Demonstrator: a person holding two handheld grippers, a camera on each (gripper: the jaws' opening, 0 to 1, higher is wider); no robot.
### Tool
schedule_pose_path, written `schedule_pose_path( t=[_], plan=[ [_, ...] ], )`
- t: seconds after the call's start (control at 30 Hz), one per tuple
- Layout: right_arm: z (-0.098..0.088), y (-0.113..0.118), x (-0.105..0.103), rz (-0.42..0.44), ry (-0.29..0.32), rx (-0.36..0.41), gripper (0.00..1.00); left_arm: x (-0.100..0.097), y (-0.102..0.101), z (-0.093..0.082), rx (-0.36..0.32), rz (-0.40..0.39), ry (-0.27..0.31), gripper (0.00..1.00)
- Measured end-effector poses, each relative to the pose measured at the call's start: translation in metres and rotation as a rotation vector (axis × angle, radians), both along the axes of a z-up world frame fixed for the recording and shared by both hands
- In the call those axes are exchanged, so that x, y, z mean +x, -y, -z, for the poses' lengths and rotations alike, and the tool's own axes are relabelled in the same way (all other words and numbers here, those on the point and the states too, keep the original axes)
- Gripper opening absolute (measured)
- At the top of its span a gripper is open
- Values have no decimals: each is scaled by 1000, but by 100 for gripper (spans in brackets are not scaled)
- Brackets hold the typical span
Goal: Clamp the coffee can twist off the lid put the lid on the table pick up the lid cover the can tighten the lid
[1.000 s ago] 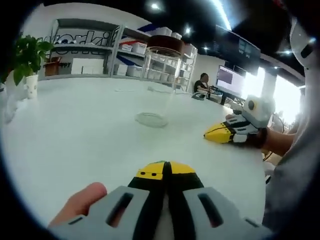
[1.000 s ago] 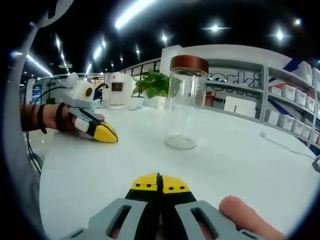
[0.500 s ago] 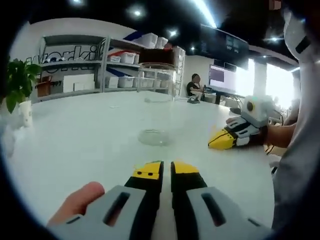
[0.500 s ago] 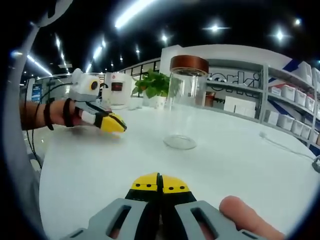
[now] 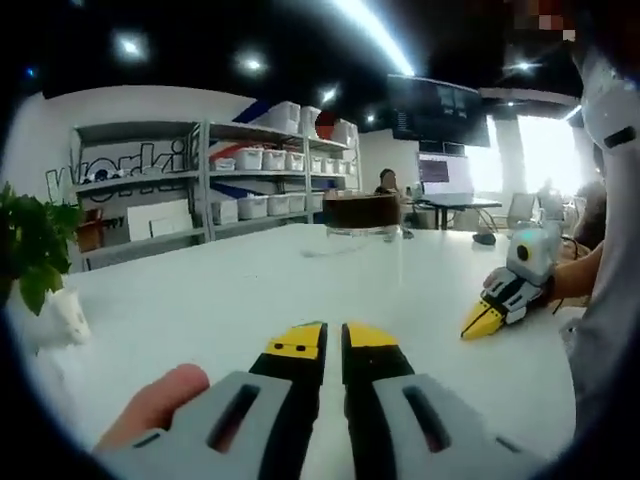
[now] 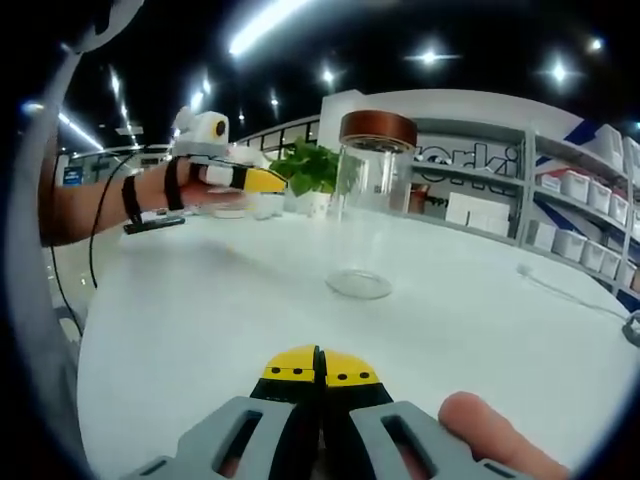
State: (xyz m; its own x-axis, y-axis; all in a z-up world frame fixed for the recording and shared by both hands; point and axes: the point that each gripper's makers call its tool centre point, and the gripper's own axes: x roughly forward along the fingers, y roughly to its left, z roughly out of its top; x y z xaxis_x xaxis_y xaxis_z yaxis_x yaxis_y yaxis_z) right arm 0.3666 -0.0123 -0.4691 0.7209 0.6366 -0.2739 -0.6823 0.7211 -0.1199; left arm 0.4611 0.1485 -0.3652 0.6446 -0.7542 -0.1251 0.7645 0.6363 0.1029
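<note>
Nearest in the right gripper view: yellow-tipped grey right gripper [image 6: 320, 365], jaws pressed together with nothing between them, resting low over the round white table [image 6: 480, 320]. Beyond it, near the table's middle, the clear glass coffee can [image 6: 368, 215], upright, long axis vertical, mouth upward and capped by the brown round lid [image 6: 378, 128], base flat on the tabletop. Well to one side of the can, raised above the table at about lid height, the yellow-tipped left gripper [image 6: 268, 180], tips aimed toward the can but apart from it; too small there to tell its jaw state.

In the left gripper view: left gripper [image 5: 333, 345] with a narrow slit between its jaws, holding nothing. Farther off, the lid [image 5: 361, 211], level with the camera. Beside it, the right gripper [image 5: 484, 318] on the table [image 5: 200, 300]. Behind, grey metal shelving with white bins [image 5: 255, 160] and a green potted plant [image 5: 30, 250].
</note>
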Motion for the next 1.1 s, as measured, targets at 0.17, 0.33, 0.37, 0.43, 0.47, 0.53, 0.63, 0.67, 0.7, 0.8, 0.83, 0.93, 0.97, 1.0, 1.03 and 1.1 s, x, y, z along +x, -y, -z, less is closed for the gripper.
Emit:
schedule_pose_path(
  t=[0.17, 0.33, 0.37, 0.43, 0.47, 0.53, 0.63, 0.67, 0.7, 0.8, 0.83, 0.93, 0.97, 1.0, 1.03, 1.1],
  plan=[
    [0, 1, 0, 1, 0, -1, 0, 20, -7, -11, 15, -2, 44, 0],
    [0, 1, 0, 2, 1, -1, 0, 39, -11, -17, -1, -7, 56, 0],
    [0, 1, 0, 4, 2, -2, 0, 43, -10, -18, -3, -10, 56, 0],
    [0, 2, 0, 7, 3, -4, 0, 51, -10, -19, -3, -18, 62, 0],
    [0, 2, 1, 8, 4, -4, 0, 55, -10, -19, -3, -20, 64, 0],
    [-1, 2, 0, 9, 4, -5, 0, 61, -8, -18, -4, -19, 68, 0],
    [-1, 3, 1, 9, 3, -4, 0, 70, -4, -15, -8, -13, 70, 0],
    [0, 3, 1, 9, 3, -3, 0, 75, -3, -13, -11, -8, 69, 0],
    [0, 3, 1, 9, 3, -4, 0, 79, -2, -12, -20, -5, 62, 0],
    [0, 3, 0, 9, 3, -4, 0, 95, -3, -8, -66, -13, 66, 0],
    [0, 3, 0, 9, 3, -4, 0, 98, -4, -7, -73, -15, 68, 0],
    [0, 3, 0, 9, 4, -5, 0, 113, -5, -1, -107, -17, 59, 0],
    [0, 3, 0, 10, 5, -6, 0, 116, -4, 2, -118, -9, 50, 0],
    [0, 3, 1, 12, 7, -8, 0, 119, -3, 5, -133, 3, 44, 0],
    [0, 3, 1, 12, 8, -10, 0, 122, -2, 8, -145, 11, 38, 0],
    [0, 3, 1, 13, 10, -12, 0, 127, 1, 15, -171, 36, 28, 0]
  ],
)
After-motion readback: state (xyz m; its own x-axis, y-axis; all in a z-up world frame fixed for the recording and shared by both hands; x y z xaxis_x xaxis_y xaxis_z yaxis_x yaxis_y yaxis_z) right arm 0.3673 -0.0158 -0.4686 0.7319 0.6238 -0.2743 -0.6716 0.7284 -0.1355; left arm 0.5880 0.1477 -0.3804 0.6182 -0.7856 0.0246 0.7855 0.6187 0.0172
